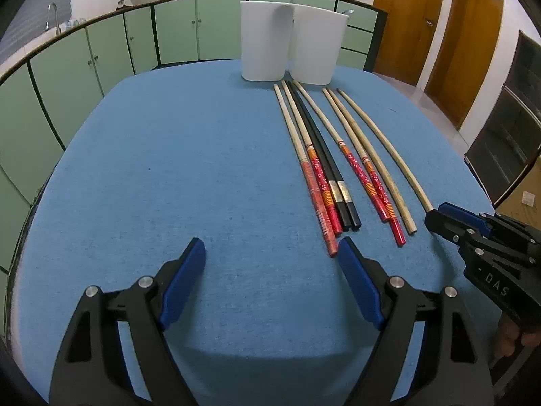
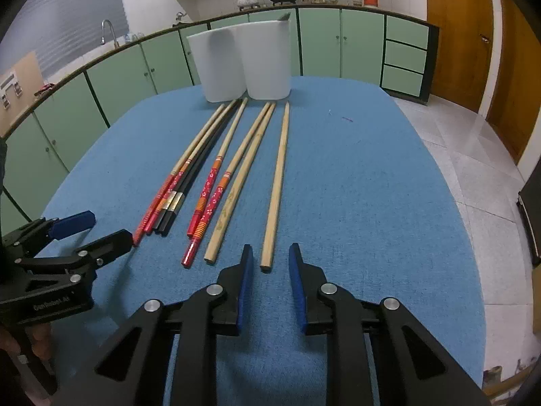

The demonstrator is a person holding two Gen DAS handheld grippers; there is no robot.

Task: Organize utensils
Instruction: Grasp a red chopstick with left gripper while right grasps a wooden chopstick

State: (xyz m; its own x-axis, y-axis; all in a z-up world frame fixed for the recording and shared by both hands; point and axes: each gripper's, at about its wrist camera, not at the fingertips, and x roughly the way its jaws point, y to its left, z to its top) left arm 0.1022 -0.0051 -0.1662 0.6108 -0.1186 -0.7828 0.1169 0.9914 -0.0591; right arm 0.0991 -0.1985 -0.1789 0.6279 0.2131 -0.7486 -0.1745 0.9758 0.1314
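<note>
Blue cloth-covered table [image 1: 169, 169], kitchen behind. Eight chopsticks [image 2: 216, 182] lie in a loose fan, tips toward two white containers [image 1: 290, 44] that stand touching each other at the far edge.

From the left: two red-handled, two black with metal bands, two more red-handled with a flower pattern, two plain wooden. One plain stick carries faint markings along its shaft, too small to read.

Left gripper [image 1: 272, 253]: fingers wide apart, nothing between them, its right pad just beside the butt of the leftmost red chopstick.

Right gripper [image 2: 270, 258]: jaws narrowed but not closed, astride the butt end of the outermost plain wooden chopstick [image 2: 275, 186], pads apart from it.

Lettering on gripper bodies: "DAS" on the right one, "GenRobot.AI" on the left.
</note>
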